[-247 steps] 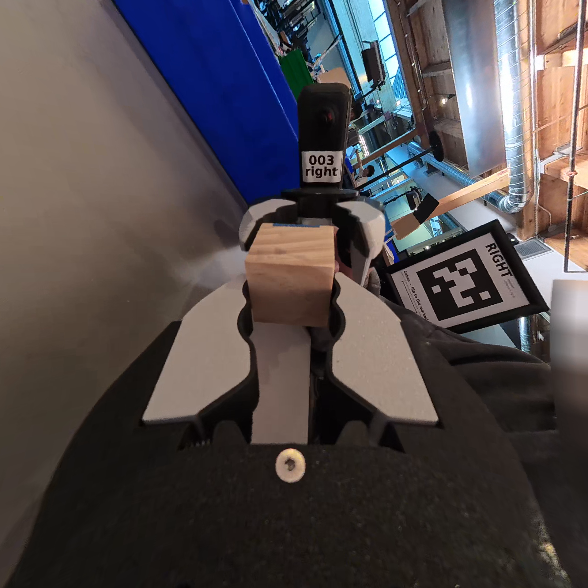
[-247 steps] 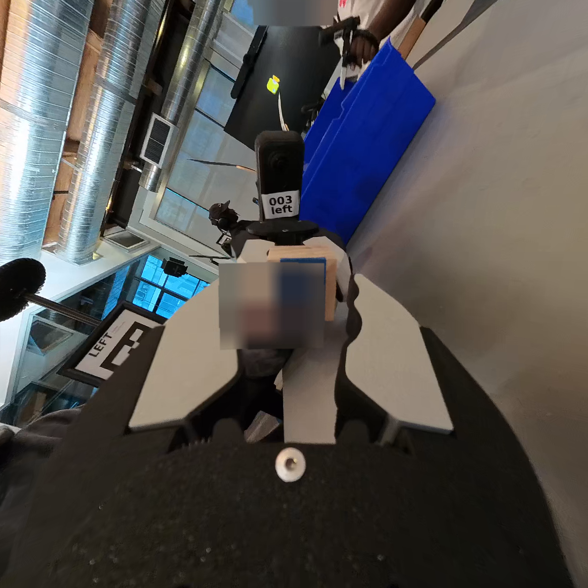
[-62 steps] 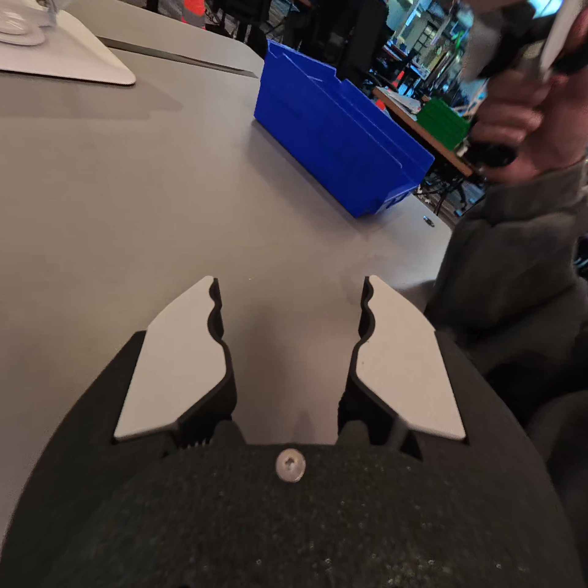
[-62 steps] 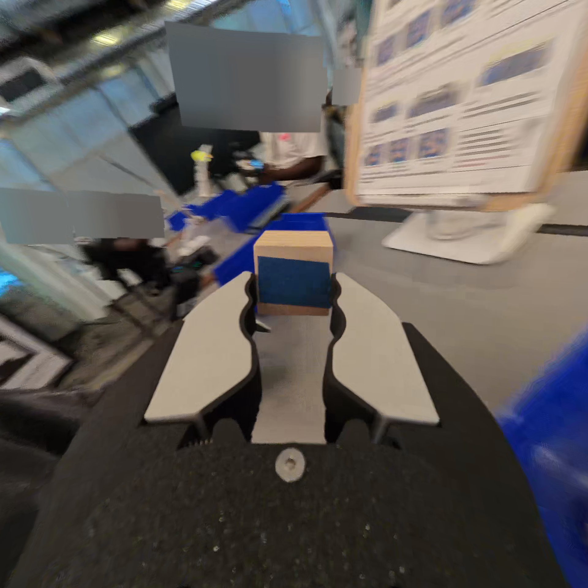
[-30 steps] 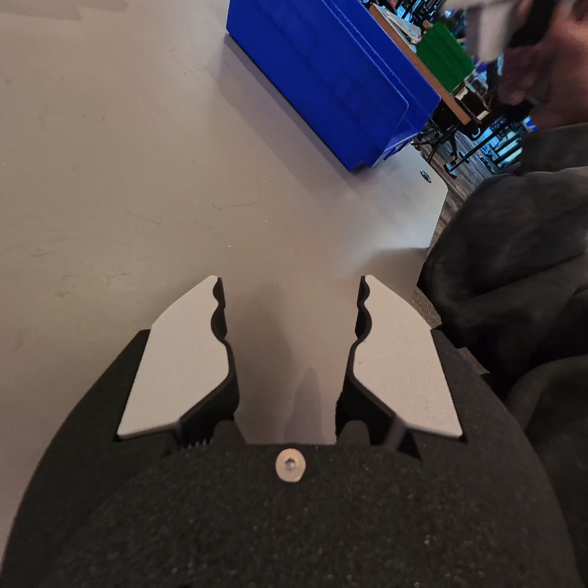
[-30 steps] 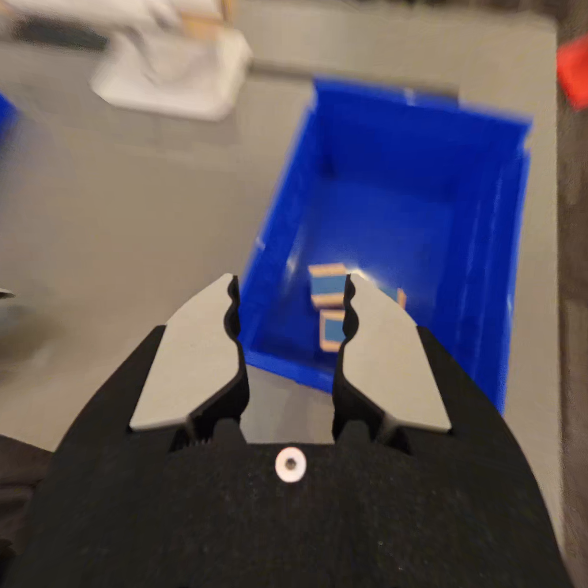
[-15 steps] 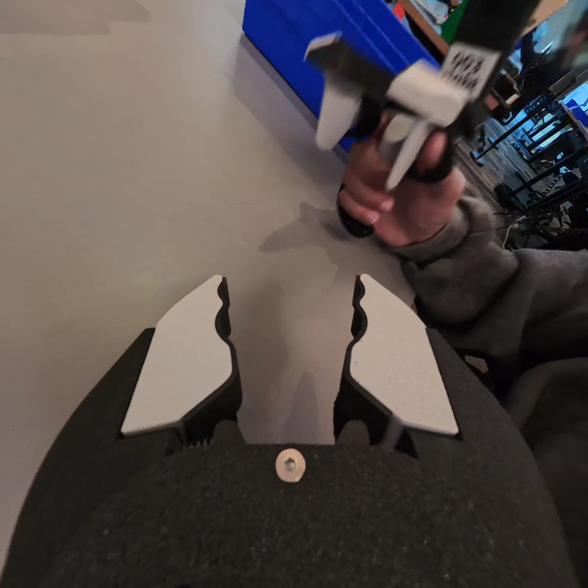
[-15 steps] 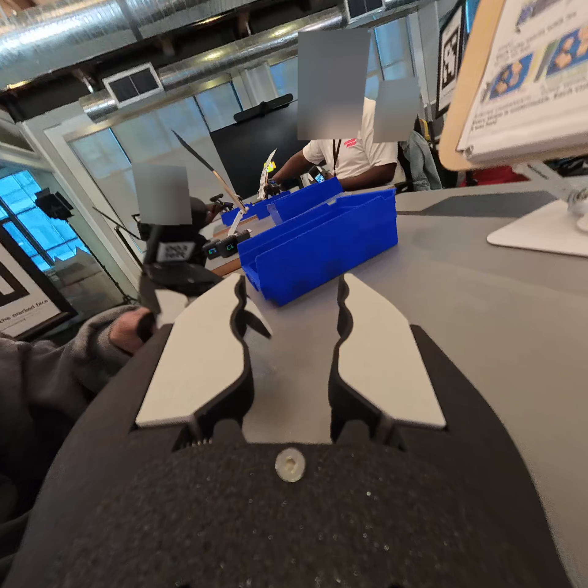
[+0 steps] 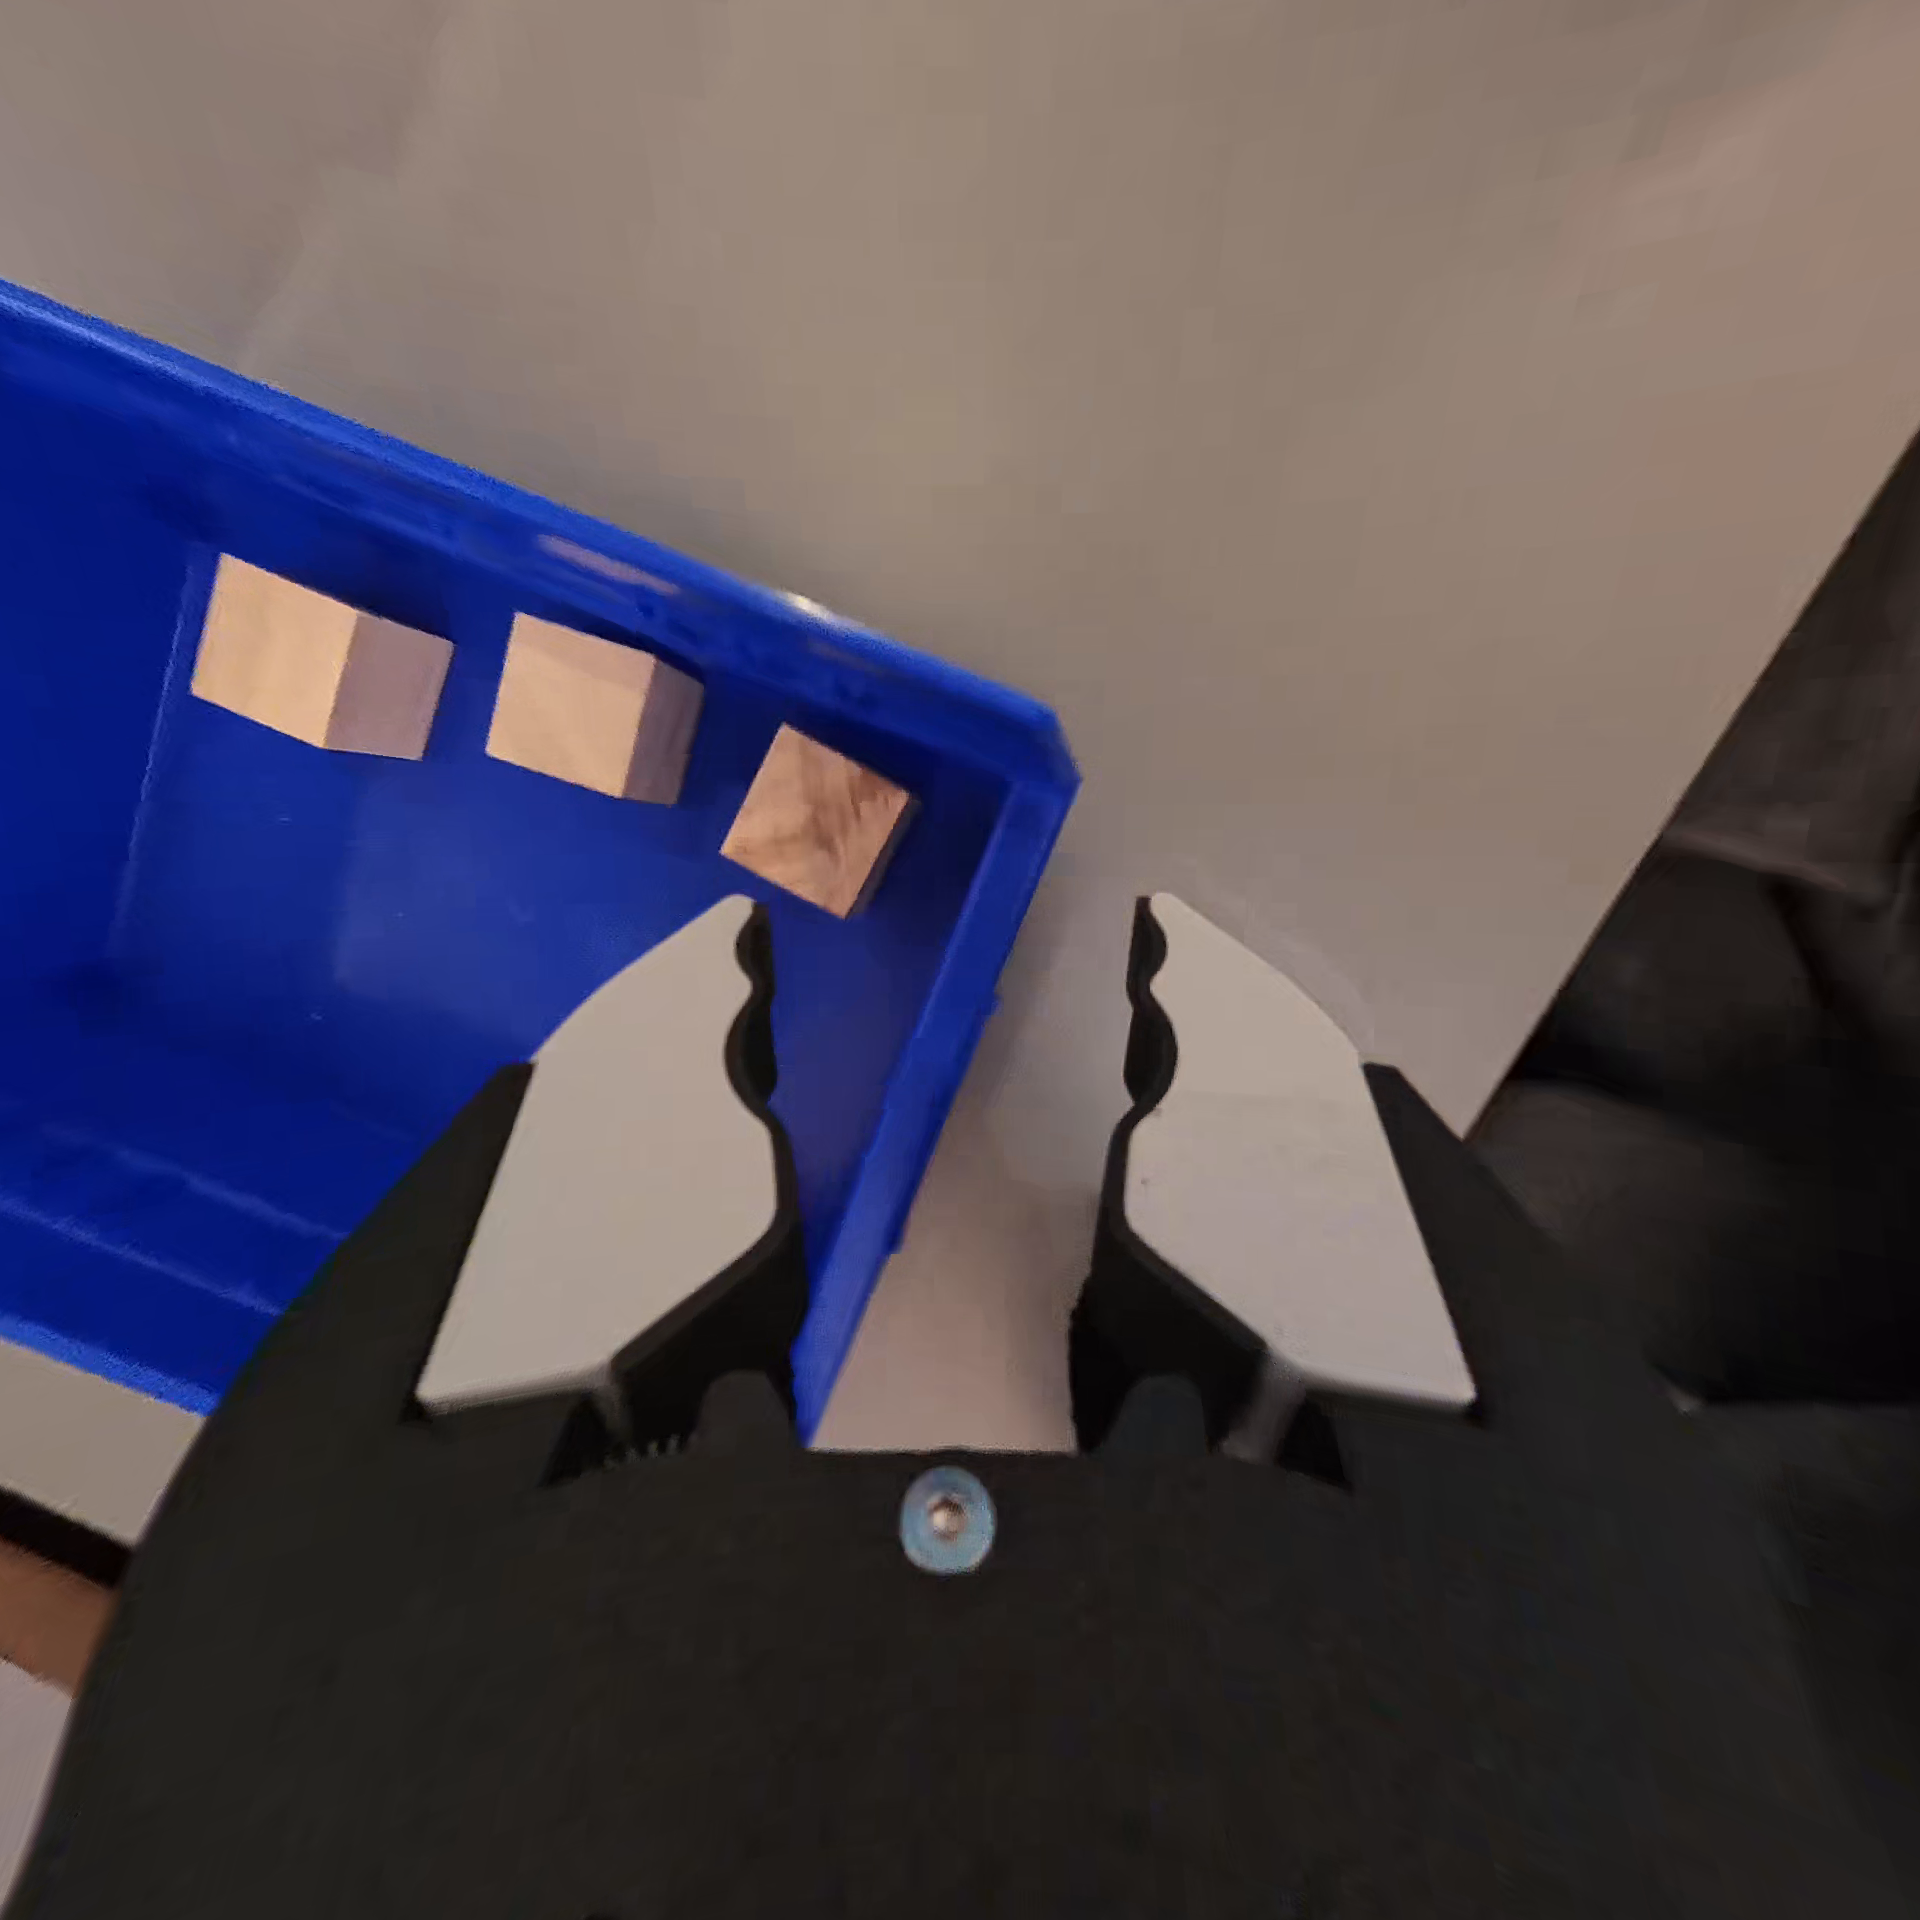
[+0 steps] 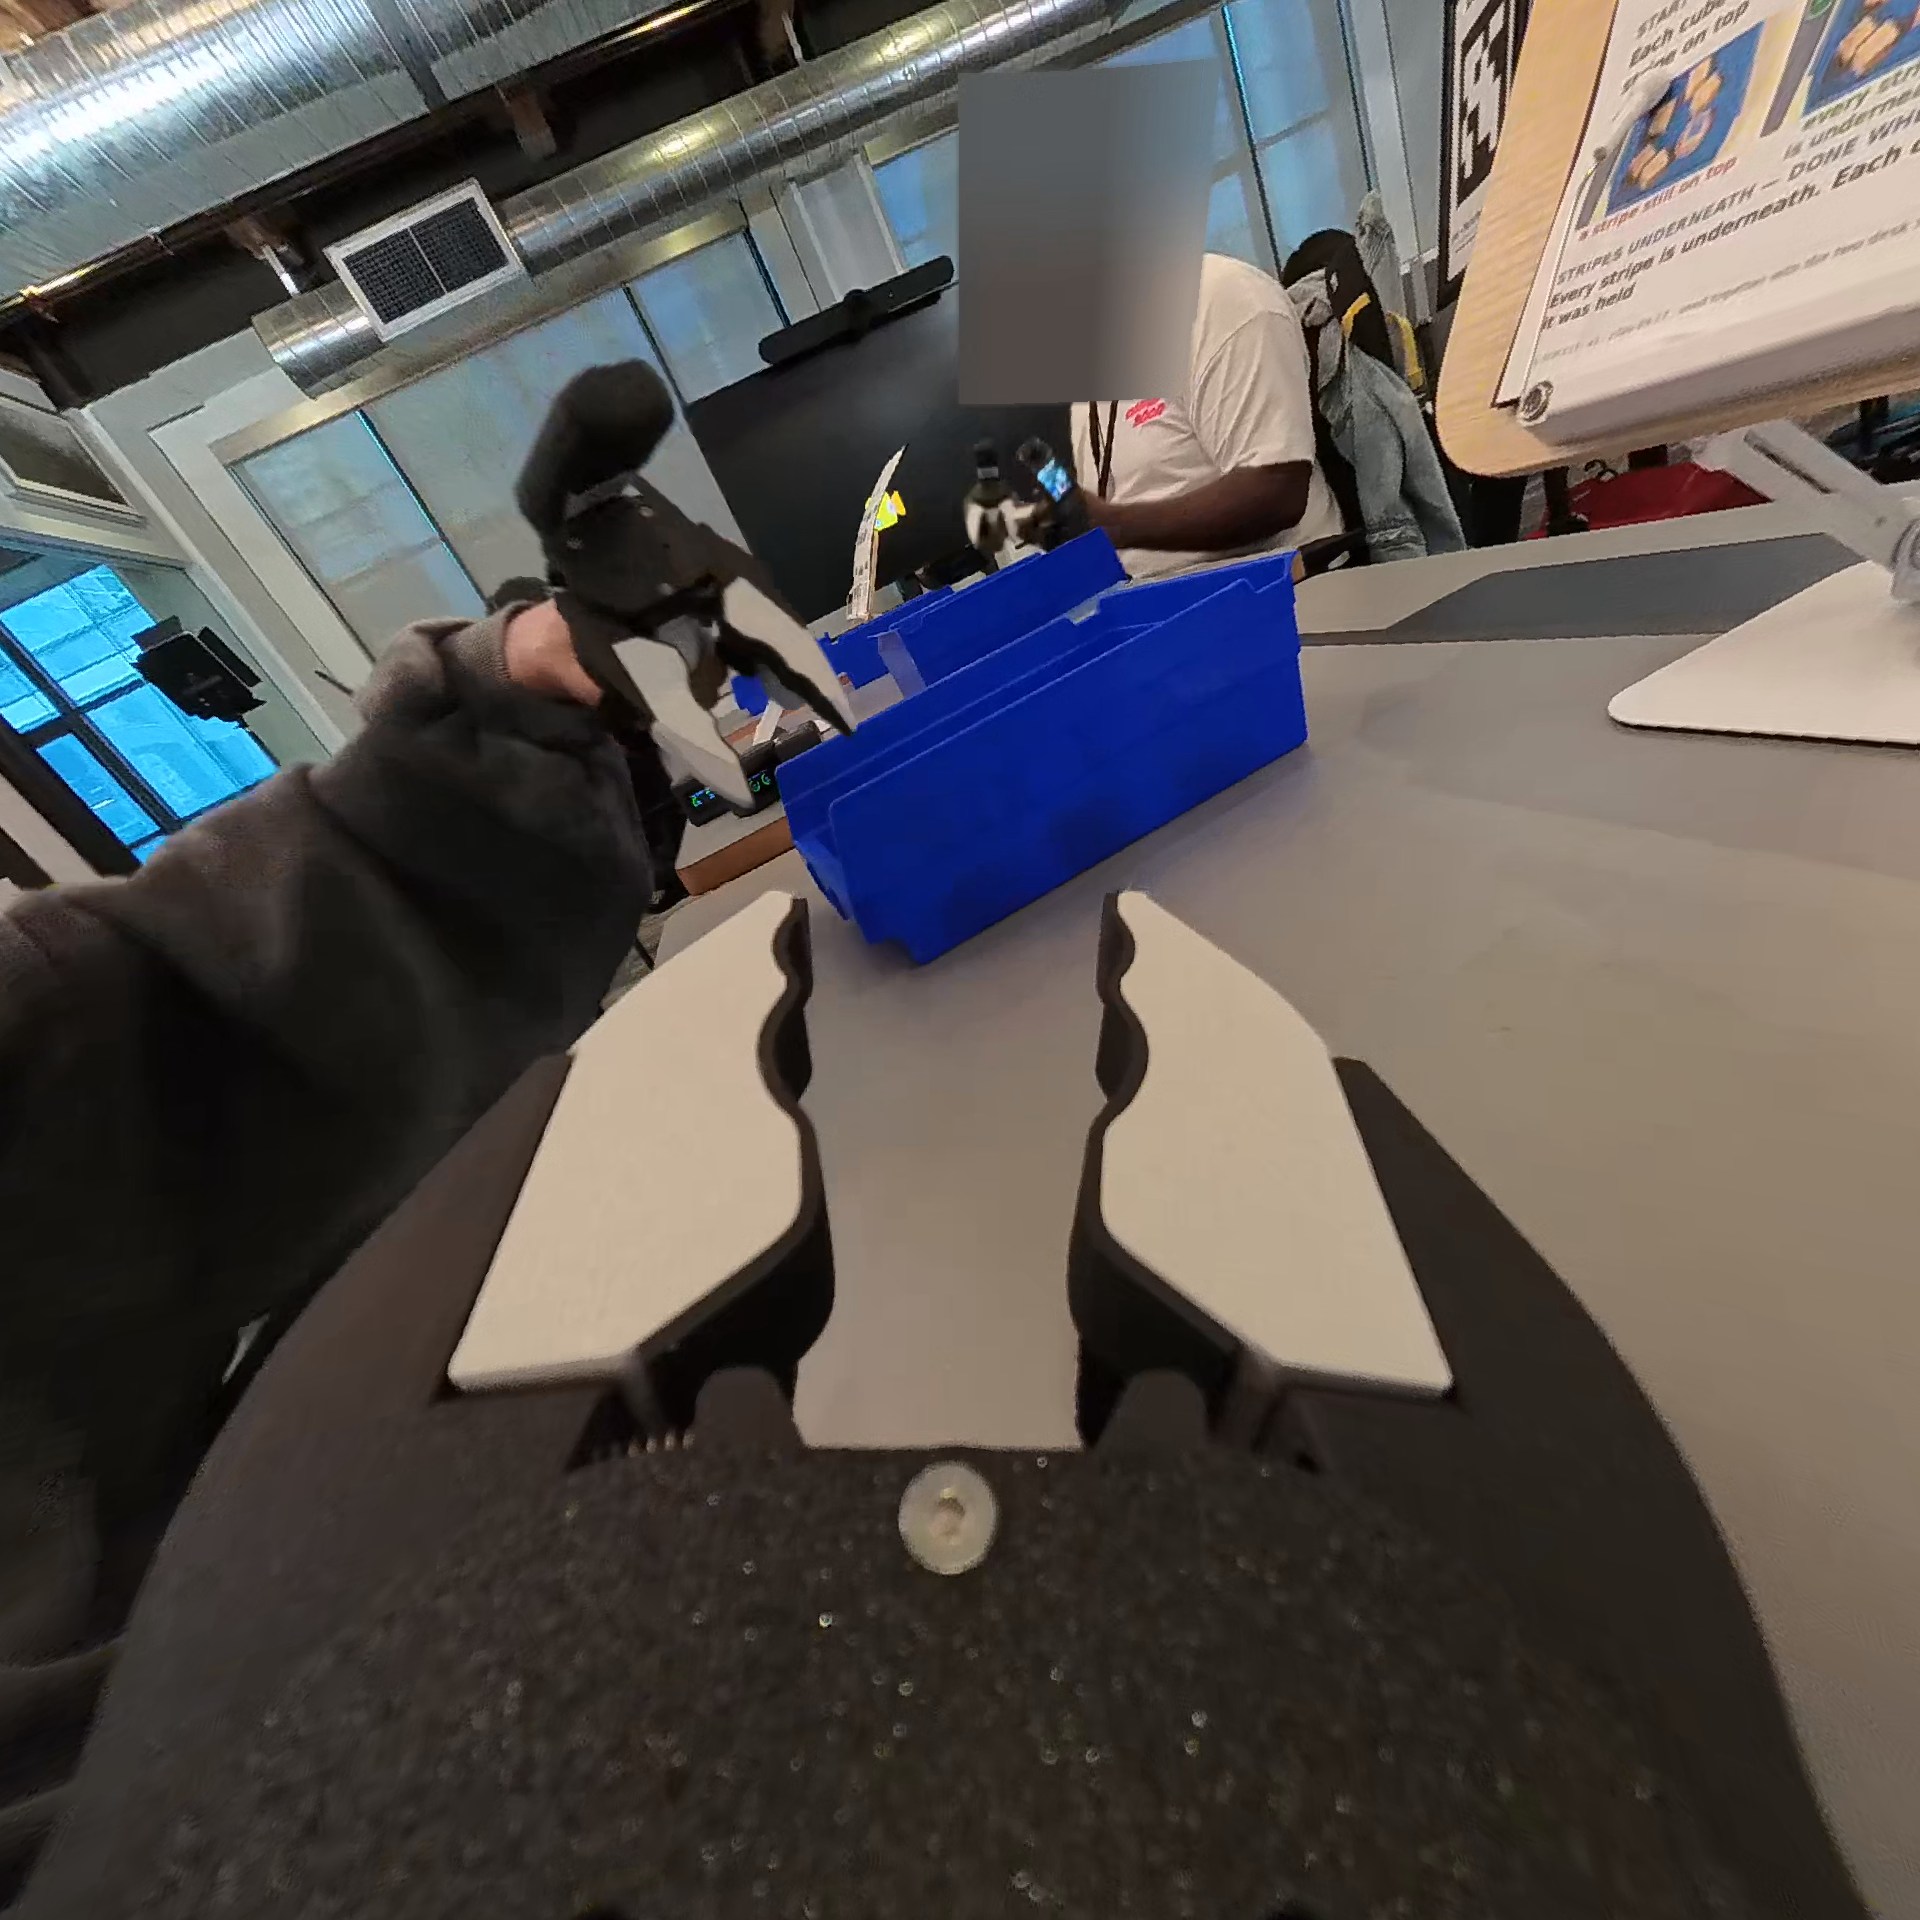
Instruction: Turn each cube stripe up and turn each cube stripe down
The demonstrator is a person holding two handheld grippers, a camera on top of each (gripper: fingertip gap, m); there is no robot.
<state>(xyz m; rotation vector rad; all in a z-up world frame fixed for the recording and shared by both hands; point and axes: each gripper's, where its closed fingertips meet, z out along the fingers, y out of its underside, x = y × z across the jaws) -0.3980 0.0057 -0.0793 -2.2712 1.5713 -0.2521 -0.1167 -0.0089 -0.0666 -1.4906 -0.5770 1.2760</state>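
- Left gripper: jaws spread wide, nothing between them. It looks down over the near right corner of the blue bin; the bin's right wall passes under the gap between the fingers.
- Three wooden cubes sit in a row along the far wall of that bin, apart from each other: left cube, middle cube, right cube.
- The right cube is rotated relative to the other two and sits closest to the bin corner, just beyond the left finger's tip.
- All three show plain wood on top and on the visible side faces; no stripe showing from this angle.
- Right gripper: jaws apart, empty, low over the grey table, pointing at the blue bin's outer wall from the side. Cubes are hidden from this view.
- In the right wrist view the left gripper shows farther off, held in a hand with a dark sleeve, raised above the bin's left end, fingers angled down and parted.
- Background: a second blue bin behind the first, a white stand base on the table at right, a seated person in a white shirt.
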